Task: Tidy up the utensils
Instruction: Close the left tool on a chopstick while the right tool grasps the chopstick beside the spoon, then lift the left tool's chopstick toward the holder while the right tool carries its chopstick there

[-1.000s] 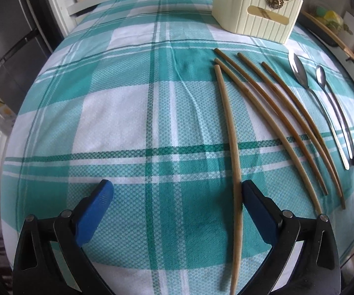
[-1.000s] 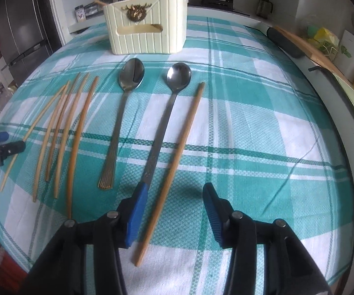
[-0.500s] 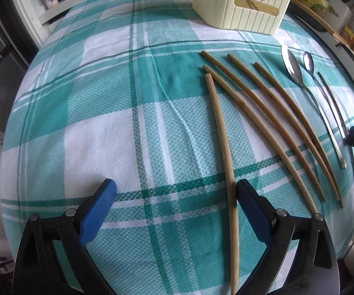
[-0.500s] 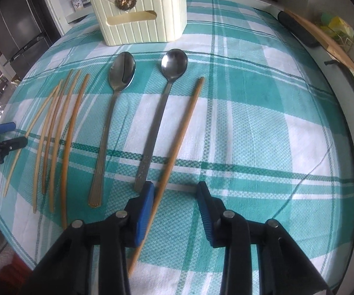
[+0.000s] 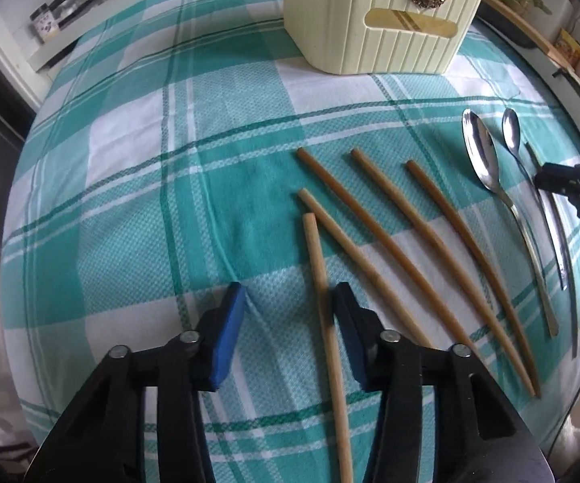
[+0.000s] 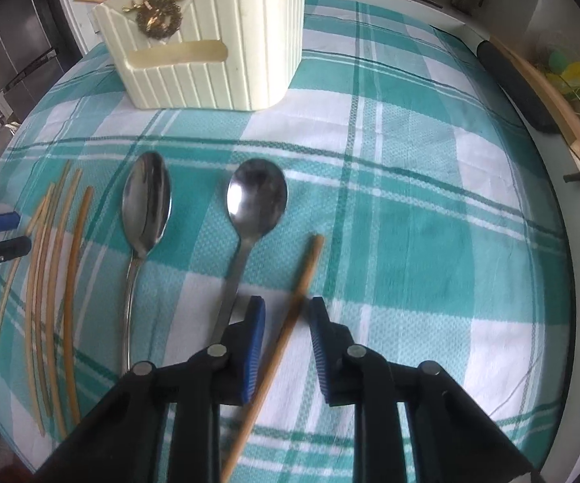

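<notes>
Several wooden chopsticks and two metal spoons lie on a green-and-white checked cloth. My left gripper (image 5: 288, 302) is open, low over the cloth, with the leftmost chopstick (image 5: 322, 281) between its jaws, close to the right pad. My right gripper (image 6: 286, 314) is open, astride a lone chopstick (image 6: 290, 314) to the right of the spoons (image 6: 147, 209) (image 6: 256, 201). A cream ribbed utensil holder (image 5: 378, 20) (image 6: 209, 36) stands at the far side. Neither gripper pinches its chopstick.
The other chopsticks (image 5: 402, 257) lie in a fan right of my left gripper, then the spoons (image 5: 485, 161). The table's right edge has a dark bar (image 6: 519, 88) and a wooden strip. A fridge stands at far left.
Both grippers have moved forward and down over their chopsticks, and their jaws have narrowed around them. The holder looms nearer in both views.
</notes>
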`<state>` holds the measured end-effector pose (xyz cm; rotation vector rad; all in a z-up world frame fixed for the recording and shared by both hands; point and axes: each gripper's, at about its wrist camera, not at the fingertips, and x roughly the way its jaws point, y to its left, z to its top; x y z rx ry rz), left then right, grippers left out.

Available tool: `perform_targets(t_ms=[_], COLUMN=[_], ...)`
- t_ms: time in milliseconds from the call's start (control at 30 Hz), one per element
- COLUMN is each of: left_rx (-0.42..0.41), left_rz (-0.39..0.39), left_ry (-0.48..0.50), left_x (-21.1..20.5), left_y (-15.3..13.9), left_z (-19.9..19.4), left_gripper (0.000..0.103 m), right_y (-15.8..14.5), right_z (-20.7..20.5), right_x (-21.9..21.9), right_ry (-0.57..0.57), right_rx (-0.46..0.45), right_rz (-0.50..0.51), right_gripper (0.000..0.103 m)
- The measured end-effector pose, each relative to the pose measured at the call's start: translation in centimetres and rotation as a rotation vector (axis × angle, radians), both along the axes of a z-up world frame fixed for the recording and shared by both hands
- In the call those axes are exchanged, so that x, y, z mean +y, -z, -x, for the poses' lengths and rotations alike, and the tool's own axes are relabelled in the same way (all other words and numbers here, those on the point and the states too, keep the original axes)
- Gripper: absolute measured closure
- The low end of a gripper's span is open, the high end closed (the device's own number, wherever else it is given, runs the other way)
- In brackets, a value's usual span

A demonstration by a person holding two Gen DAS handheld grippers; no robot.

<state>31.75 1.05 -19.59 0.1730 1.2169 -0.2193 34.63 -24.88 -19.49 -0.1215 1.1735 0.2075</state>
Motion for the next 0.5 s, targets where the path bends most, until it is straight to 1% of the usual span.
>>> perform_targets(t_ms=[33,67,100,200,267,367,500], left_rx=[0.002,0.006,0.005,-0.022,-0.055,-0.129,-0.257], left_rz=[0.008,0.019,0.020,0.029,0.057,0.143,0.225], left_ry=[0.008,0.015,0.018,0.016,-0.005,-0.029,-0.033], left_x=[-0.2,-0.5,-0.6,-0.7,-0.2,1.1,2.4], left_y=[-0.1,-0.1,-0.1,-0.4,-1.2,-4.3,-9.3], left_z=[-0.2,-0.5,-0.7,-1.0,-0.8,0.2,2.6], left_gripper=[0.076,0.091,0.096,0.098,0.098,0.098,0.098], right_y=[0.1,0.1,0.0,0.0,-0.8,-3.4,-8.3], right_z=[-0.7,-1.2,-1.6,-2.3,-1.8,-0.2,3.1], right_x=[-0.2,-0.3,-0.4,-0.9,-1.6,-2.3,-3.1], right_ry=[0.015,0.029,0.038,0.065,0.084,0.080,0.060], right_rx=[-0.001,-0.003,-0.005,-0.008,-0.043,-0.128,-0.253], right_rz=[-0.013,-0.023,-0.035,-0.076,-0.134,-0.199,-0.257], right_gripper=[0.084,0.092,0.095,0.097,0.097,0.097,0.097])
